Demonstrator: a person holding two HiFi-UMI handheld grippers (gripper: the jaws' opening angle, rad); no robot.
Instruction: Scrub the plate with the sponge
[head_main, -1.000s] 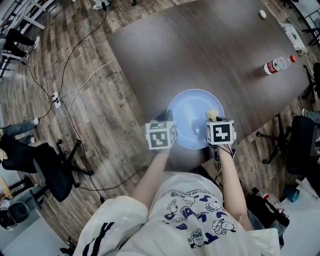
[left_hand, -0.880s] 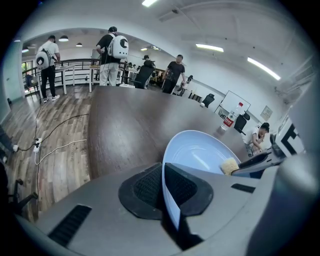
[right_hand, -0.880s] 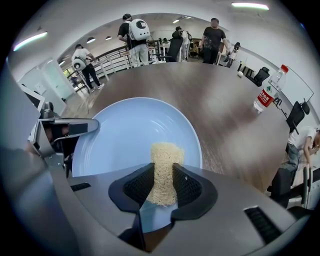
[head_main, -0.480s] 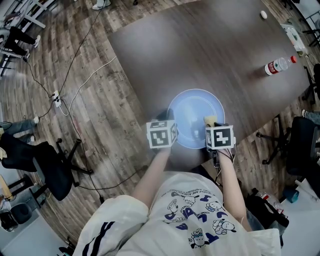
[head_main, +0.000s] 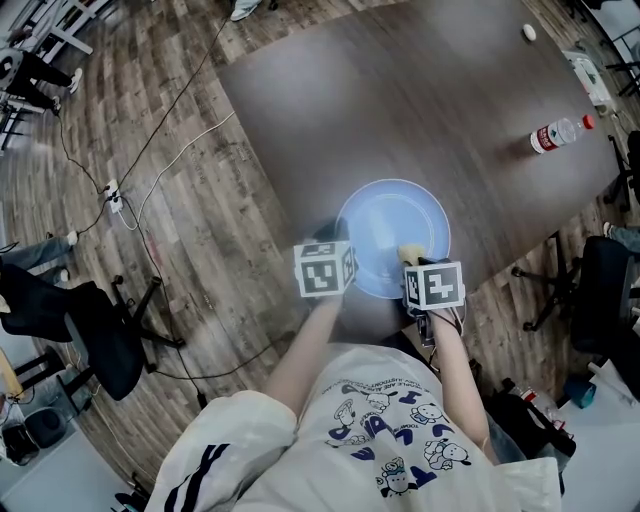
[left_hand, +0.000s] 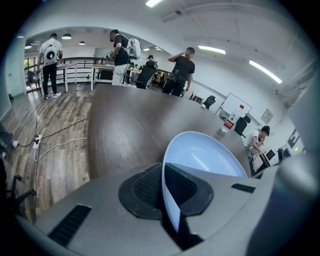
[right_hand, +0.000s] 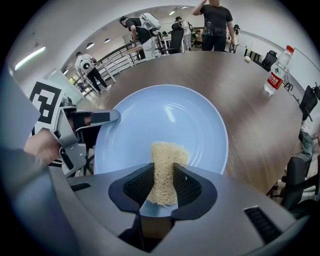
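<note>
Here, left tongs (left_hand: 164, 189) pinch plate (left_hand: 202, 156); right tongs (right_hand: 163, 181) clamp sponge (right_hand: 165, 162)

I record an open-plan office: long dark meeting table (head_main: 400, 100), wheeled office chairs (head_main: 100, 345), whiteboard (left_hand: 233, 104), ceiling strip lights (left_hand: 212, 49), people (left_hand: 182, 70) standing at desks (left_hand: 102, 65) beyond, a power strip (head_main: 114, 200) on the wood-plank floor (head_main: 230, 270)
</note>
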